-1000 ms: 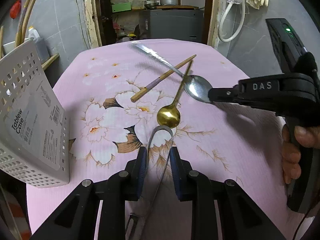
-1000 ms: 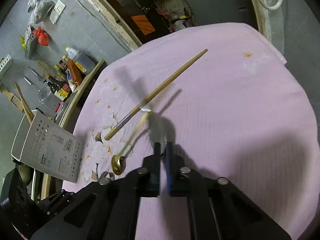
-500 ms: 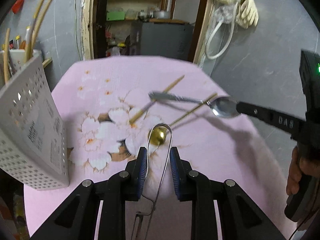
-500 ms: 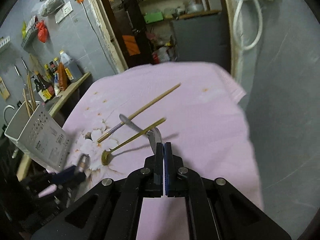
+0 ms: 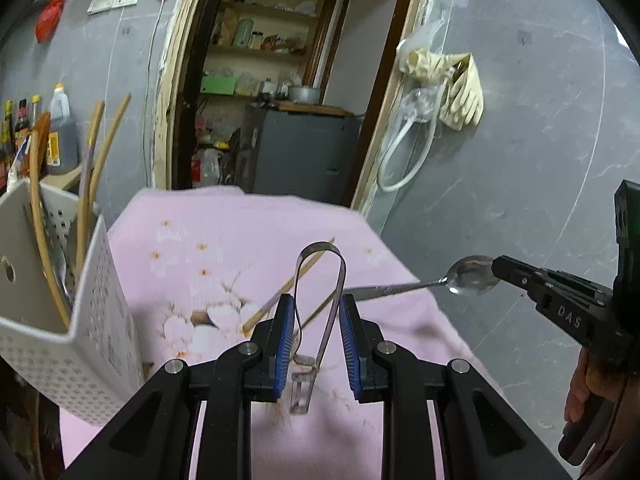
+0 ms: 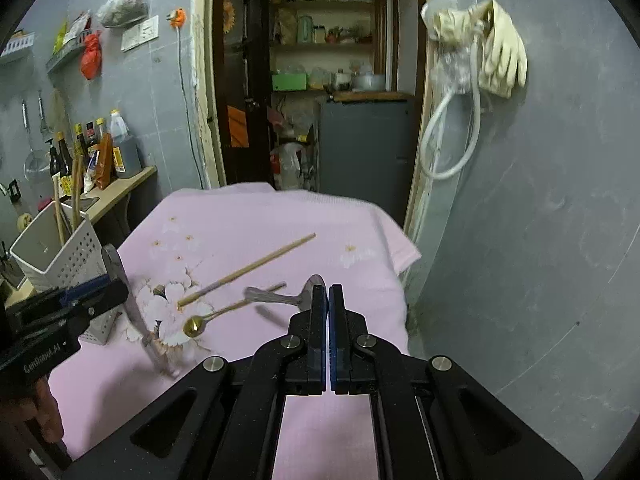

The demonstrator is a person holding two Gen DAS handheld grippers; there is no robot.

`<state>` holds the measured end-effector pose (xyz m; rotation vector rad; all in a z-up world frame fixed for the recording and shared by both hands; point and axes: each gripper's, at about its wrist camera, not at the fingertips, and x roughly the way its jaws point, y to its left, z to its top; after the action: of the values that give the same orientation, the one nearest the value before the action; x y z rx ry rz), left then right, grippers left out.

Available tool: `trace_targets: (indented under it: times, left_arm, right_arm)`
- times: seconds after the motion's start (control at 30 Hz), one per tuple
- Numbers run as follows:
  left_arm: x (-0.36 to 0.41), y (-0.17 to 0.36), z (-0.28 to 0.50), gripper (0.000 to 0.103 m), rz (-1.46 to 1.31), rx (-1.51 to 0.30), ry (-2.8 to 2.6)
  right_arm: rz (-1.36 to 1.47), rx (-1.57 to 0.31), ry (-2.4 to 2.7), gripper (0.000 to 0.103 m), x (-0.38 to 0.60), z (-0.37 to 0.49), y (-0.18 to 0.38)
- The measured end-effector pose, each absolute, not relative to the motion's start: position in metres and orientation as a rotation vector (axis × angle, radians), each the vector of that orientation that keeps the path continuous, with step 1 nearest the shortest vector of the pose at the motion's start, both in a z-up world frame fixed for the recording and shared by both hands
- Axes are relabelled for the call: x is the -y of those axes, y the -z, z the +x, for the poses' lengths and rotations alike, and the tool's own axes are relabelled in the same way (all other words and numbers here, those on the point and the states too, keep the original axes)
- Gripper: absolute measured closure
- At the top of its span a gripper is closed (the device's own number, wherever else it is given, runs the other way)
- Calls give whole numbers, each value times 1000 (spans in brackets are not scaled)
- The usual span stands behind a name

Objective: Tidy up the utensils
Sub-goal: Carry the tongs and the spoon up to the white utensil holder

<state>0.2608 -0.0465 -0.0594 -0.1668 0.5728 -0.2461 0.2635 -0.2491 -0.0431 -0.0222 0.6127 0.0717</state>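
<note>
My left gripper (image 5: pixel 314 306) is shut on metal tongs (image 5: pixel 320 250); their looped end sticks up between the blue pads and their tips hang below. In the right wrist view the left gripper (image 6: pixel 114 286) holds the tongs (image 6: pixel 134 308) above the table's left side. My right gripper (image 6: pixel 328 294) is shut on the bowl of a silver spoon (image 6: pixel 268 297), whose handle points left. The left wrist view shows the right gripper (image 5: pixel 500 270) gripping the silver spoon (image 5: pixel 470 278) in the air at the right. A gold spoon (image 6: pixel 194 325) and a wooden chopstick (image 6: pixel 248 270) lie on the pink cloth.
A white perforated utensil holder (image 5: pixel 96 312) with chopsticks and other utensils stands at the table's left edge (image 6: pixel 60 252). The pink flowered tablecloth (image 6: pixel 248 216) ends at a grey wall on the right. Bottles stand on a counter (image 6: pixel 120 184) to the left. An open doorway lies beyond.
Both grippers have risen and tilted upward. The tongs and the silver spoon have come up off the cloth with them. The spoon's handle has swung round to point left.
</note>
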Motion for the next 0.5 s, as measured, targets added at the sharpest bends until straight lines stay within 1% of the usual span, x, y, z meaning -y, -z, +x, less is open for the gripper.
trace_targets:
  times: [0.33, 0.5]
  left_arm:
    - [27, 29, 247, 81, -165, -514, 253]
    - [3, 3, 239, 81, -205, -476, 227]
  right_arm:
    - [-120, -533, -91, 102, 219, 248, 3]
    - [-162, -483, -141, 102, 195, 243, -19]
